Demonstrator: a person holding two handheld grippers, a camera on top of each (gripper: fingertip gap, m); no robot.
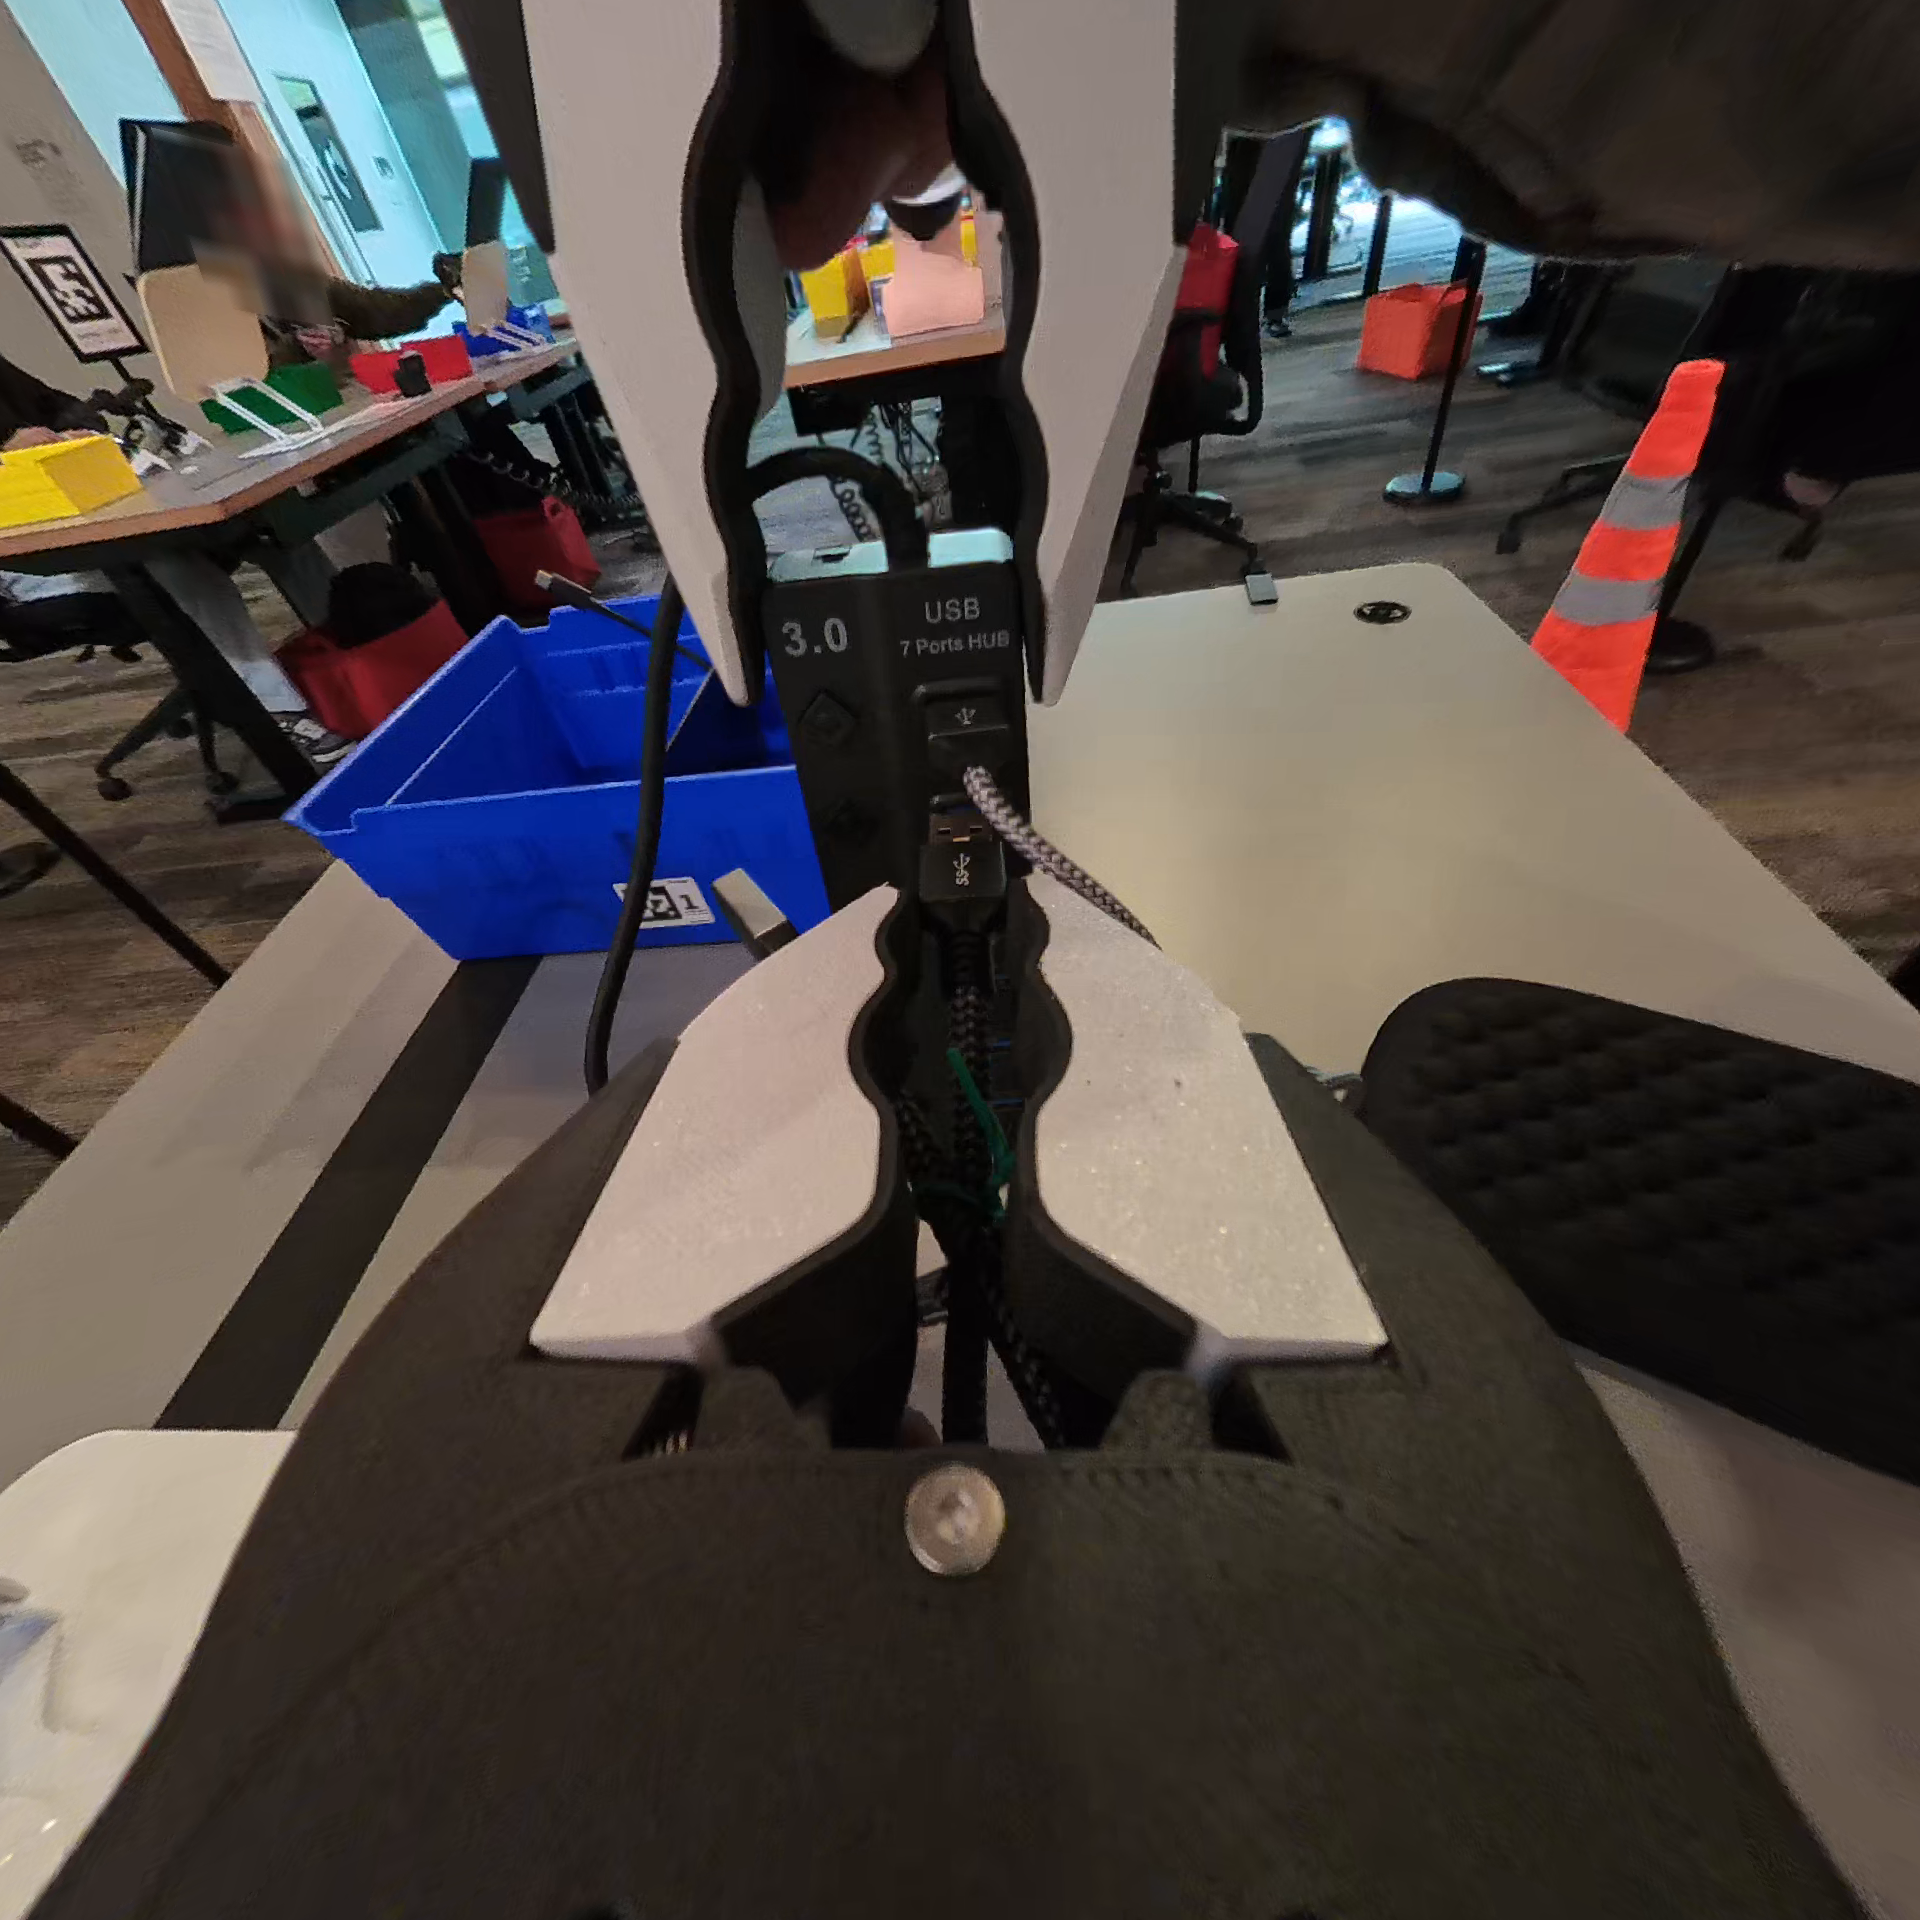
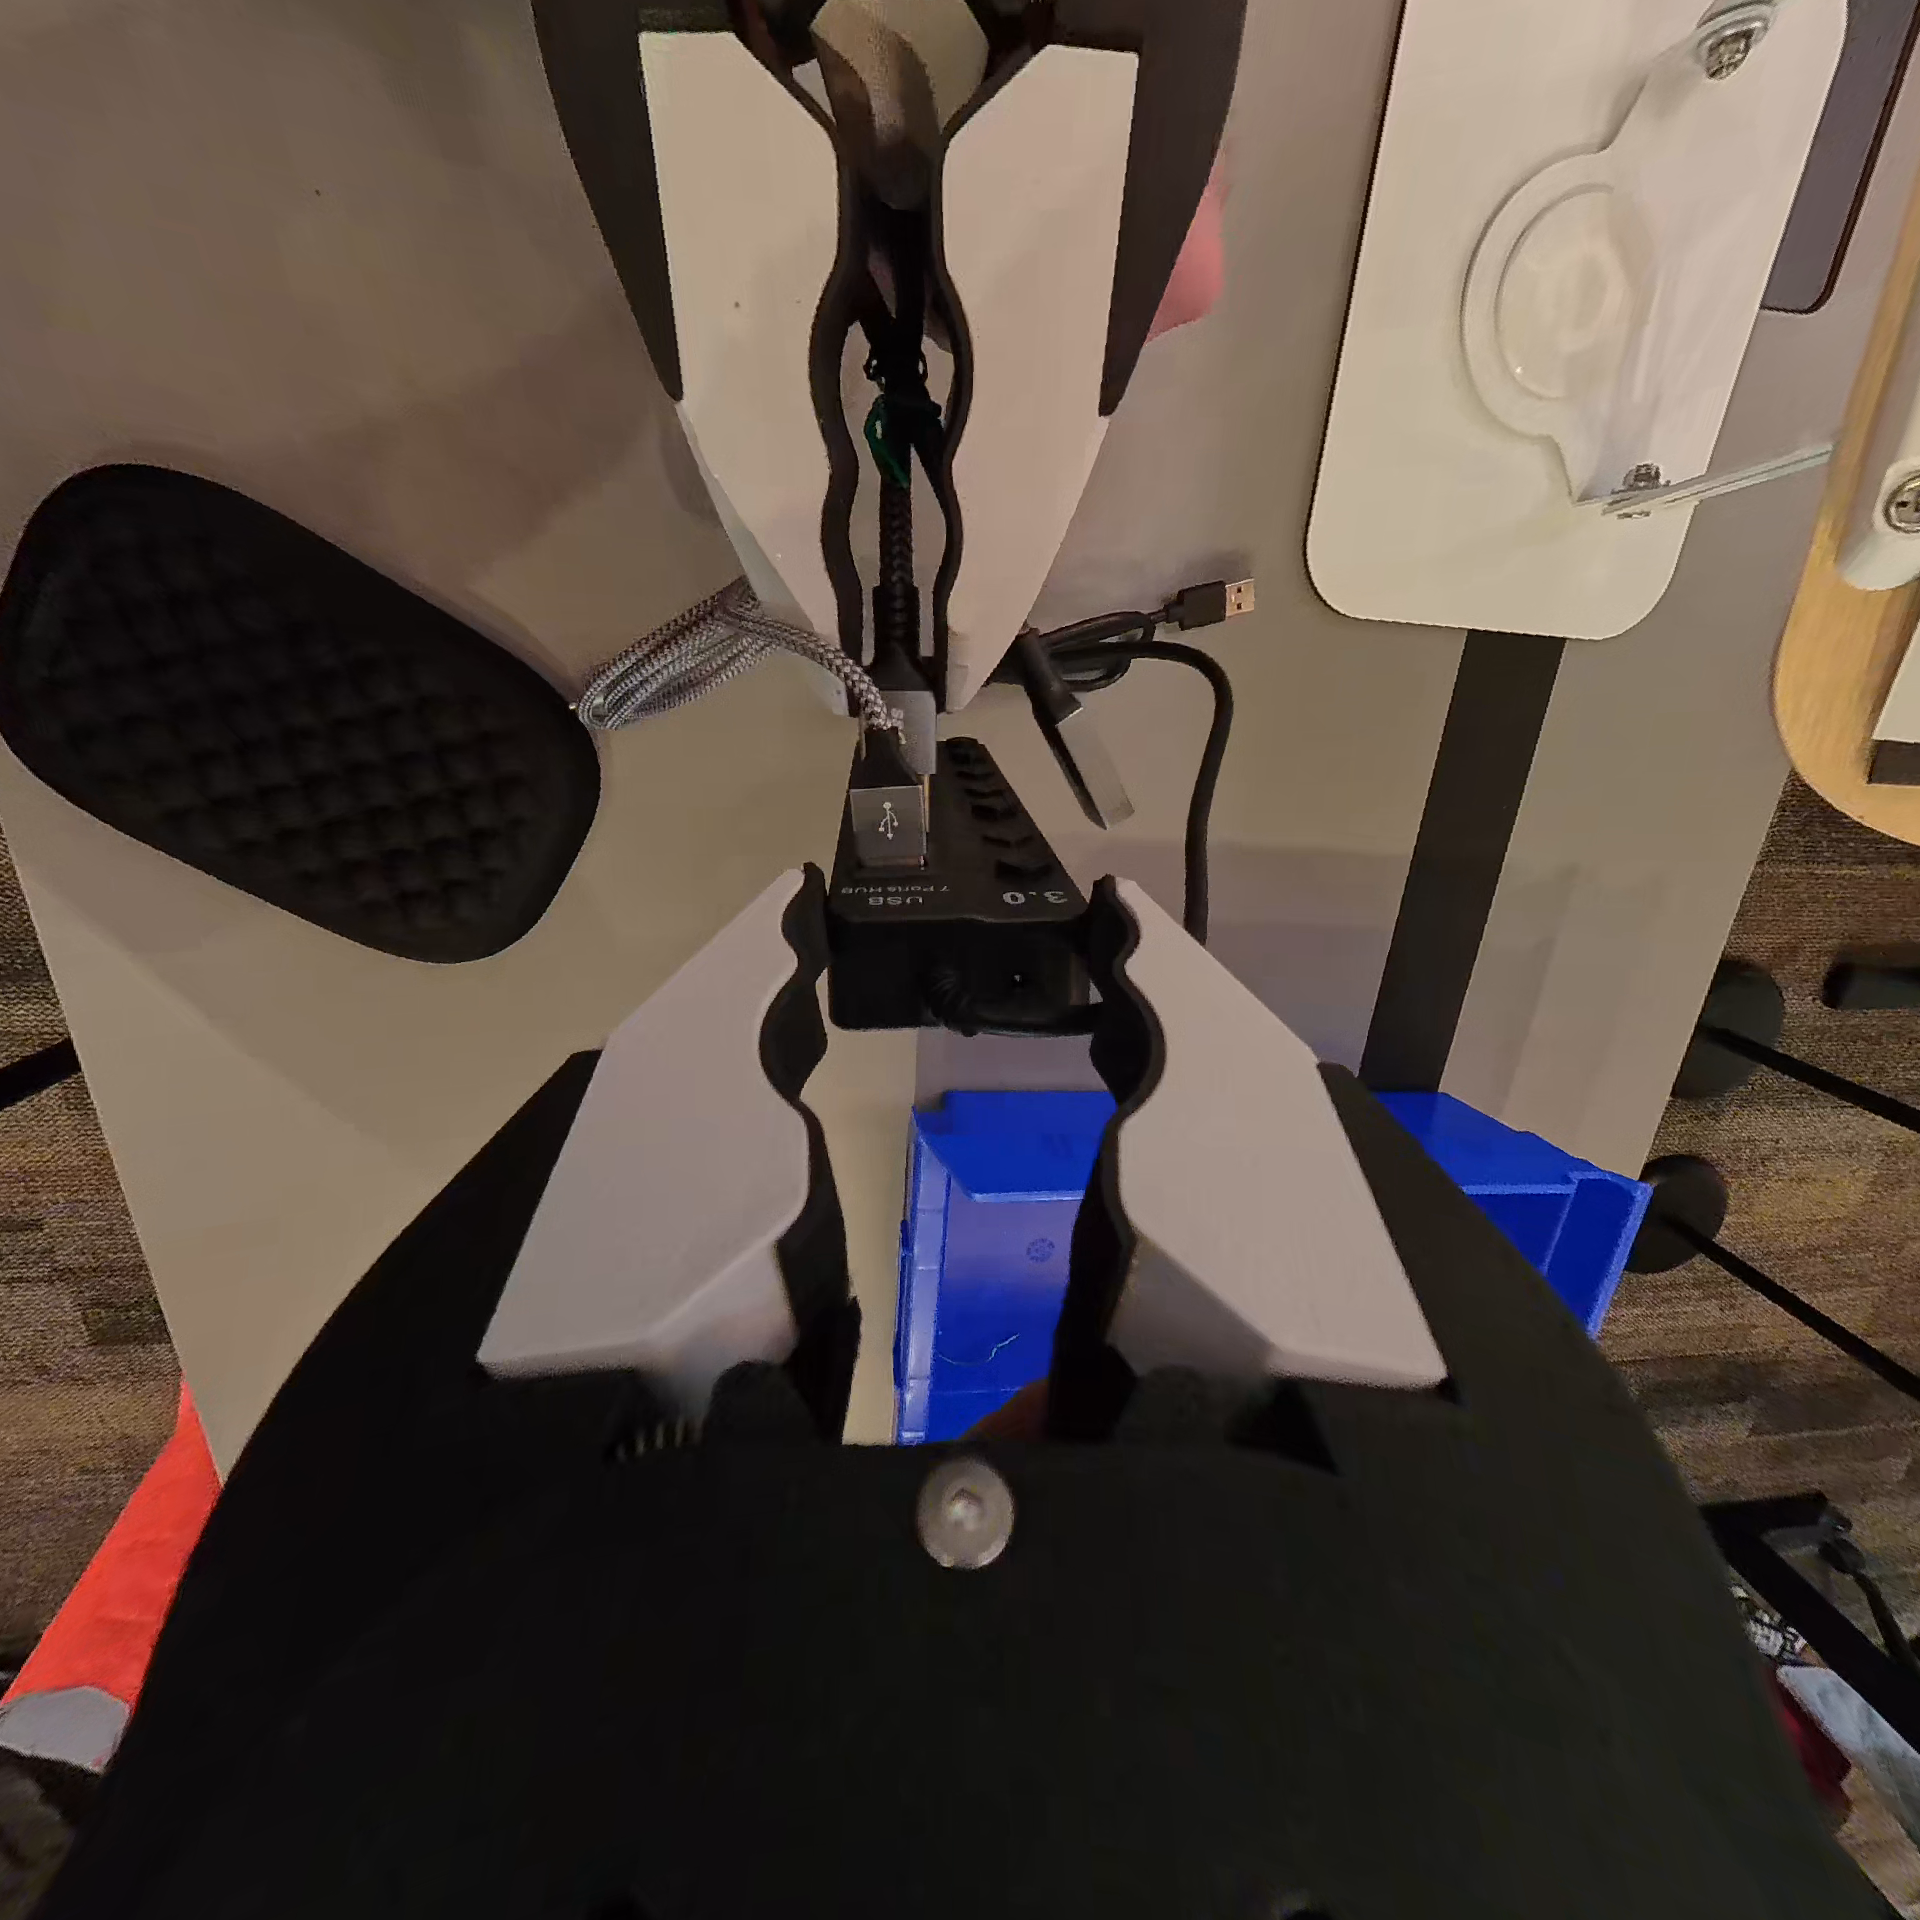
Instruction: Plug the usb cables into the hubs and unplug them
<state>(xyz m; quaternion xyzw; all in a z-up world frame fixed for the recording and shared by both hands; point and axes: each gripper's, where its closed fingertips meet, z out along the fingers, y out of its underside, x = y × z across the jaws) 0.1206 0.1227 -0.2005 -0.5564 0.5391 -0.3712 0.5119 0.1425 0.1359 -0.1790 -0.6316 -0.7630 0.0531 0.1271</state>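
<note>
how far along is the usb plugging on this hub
Done: a grey braided cable sits in the first port of the hub. In hand: the right tool clamps the hub's end, while the left tool grips a black plug at the second port, not clearly seated. Left: the remaining ports look empty, two loose plugs lie on the table, and then everything must be unplugged.

Left wrist view is taken low along the left hand-held gripper (image 1: 961,904), facing across the desk (image 1: 1351,790) toward the room, very close to the black hub (image 1: 894,665). Right wrist view is taken from the opposite end, along the right hand-held gripper (image 2: 956,894), angled down at the desk (image 2: 312,312). Shared by both: hub (image 2: 956,935), blue bin (image 1: 540,810), black pad (image 1: 1662,1195), and the opposing gripper.
</note>
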